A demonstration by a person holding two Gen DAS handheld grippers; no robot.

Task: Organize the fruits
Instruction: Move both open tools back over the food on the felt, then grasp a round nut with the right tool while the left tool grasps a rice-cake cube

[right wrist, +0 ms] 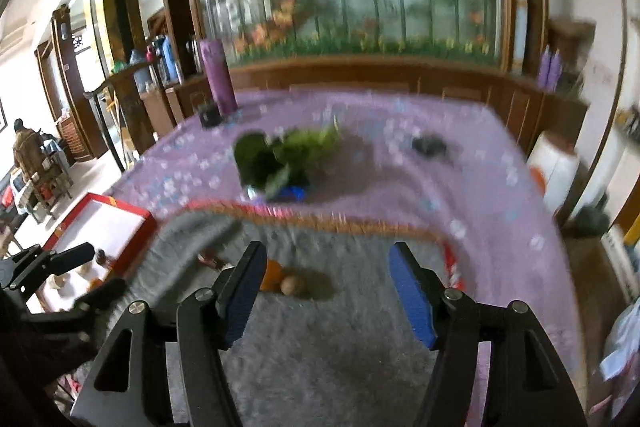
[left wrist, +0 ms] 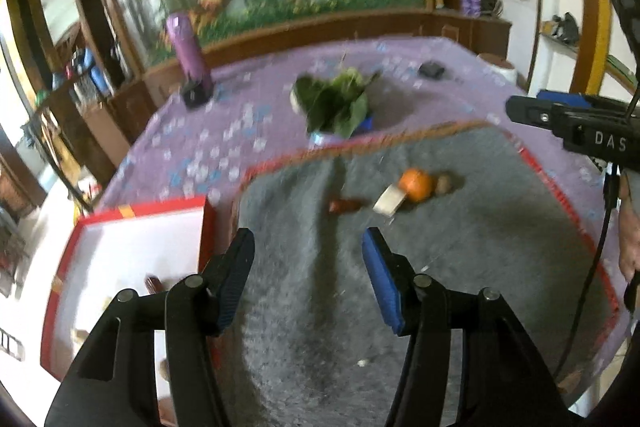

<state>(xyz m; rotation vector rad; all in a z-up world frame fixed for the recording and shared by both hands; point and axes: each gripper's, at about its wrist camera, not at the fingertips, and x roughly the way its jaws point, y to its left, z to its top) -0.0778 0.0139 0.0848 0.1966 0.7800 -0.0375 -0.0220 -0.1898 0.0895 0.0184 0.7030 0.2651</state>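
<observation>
An orange (left wrist: 417,183) lies on the grey mat (left wrist: 440,267), with a small brown fruit (left wrist: 442,184) at its right, a white block (left wrist: 389,202) at its left and a reddish piece (left wrist: 344,205) further left. My left gripper (left wrist: 309,277) is open and empty above the mat, short of them. A red-rimmed white tray (left wrist: 120,251) at the left holds a few small items. My right gripper (right wrist: 327,293) is open and empty; the orange (right wrist: 272,273) and brown fruit (right wrist: 291,285) lie just beyond its left finger. The right gripper also shows in the left wrist view (left wrist: 568,123).
A leafy green bunch (left wrist: 336,103) on a blue object sits on the purple tablecloth (left wrist: 224,131) beyond the mat. A purple bottle (left wrist: 188,55) stands at the far left, a dark small object (left wrist: 432,70) at the far right. The tray (right wrist: 100,227) hangs near the table's left edge.
</observation>
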